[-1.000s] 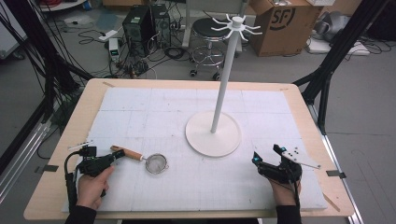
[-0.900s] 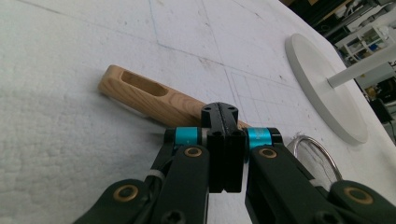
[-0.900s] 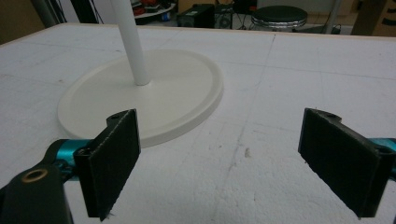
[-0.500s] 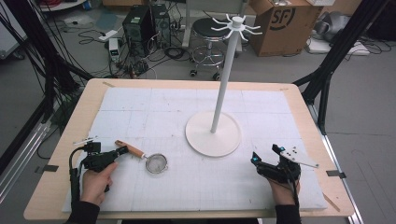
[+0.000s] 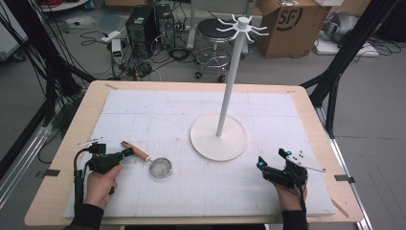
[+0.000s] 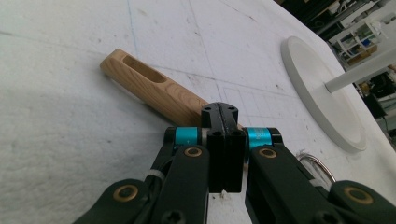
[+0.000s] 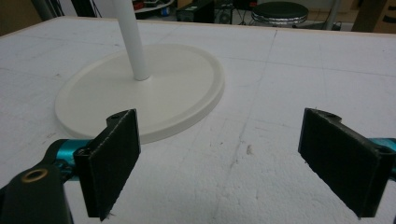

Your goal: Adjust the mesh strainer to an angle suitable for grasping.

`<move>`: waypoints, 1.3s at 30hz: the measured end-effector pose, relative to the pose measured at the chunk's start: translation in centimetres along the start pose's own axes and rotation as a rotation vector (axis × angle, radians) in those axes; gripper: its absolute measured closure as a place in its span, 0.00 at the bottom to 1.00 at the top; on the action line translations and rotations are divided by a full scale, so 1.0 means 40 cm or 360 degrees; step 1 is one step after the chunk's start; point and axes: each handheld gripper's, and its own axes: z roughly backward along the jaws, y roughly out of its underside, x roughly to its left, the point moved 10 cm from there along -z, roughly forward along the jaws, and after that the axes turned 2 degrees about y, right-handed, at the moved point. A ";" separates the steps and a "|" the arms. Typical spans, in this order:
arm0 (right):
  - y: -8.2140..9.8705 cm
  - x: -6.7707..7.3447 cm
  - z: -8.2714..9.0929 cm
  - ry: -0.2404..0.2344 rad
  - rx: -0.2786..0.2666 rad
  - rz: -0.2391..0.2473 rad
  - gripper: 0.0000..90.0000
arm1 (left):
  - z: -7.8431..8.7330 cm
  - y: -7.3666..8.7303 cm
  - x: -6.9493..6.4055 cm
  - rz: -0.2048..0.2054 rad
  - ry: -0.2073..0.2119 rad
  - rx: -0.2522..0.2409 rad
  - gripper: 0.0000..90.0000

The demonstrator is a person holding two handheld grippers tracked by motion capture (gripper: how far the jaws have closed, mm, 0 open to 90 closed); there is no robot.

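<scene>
Strainer [image 5: 159,167]: round wire-mesh bowl, slotted light wooden handle [image 6: 154,91].

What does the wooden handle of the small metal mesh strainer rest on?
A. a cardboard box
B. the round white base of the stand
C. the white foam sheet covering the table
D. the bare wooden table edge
C: the wooden handle of the small metal mesh strainer lies flat on the white foam sheet, apart from the round white stand base.
</scene>
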 end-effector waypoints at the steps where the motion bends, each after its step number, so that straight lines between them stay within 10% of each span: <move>1: 0.001 0.000 0.000 0.0002 0.0002 -0.0008 0.13 | -0.004 -0.001 -0.002 -0.0005 -0.0001 -0.0002 1.00; 39: 0.002 0.007 -0.006 -0.0014 0.0014 0.0001 0.13 | -0.115 -0.013 -0.063 0.0006 0.0066 0.0078 1.00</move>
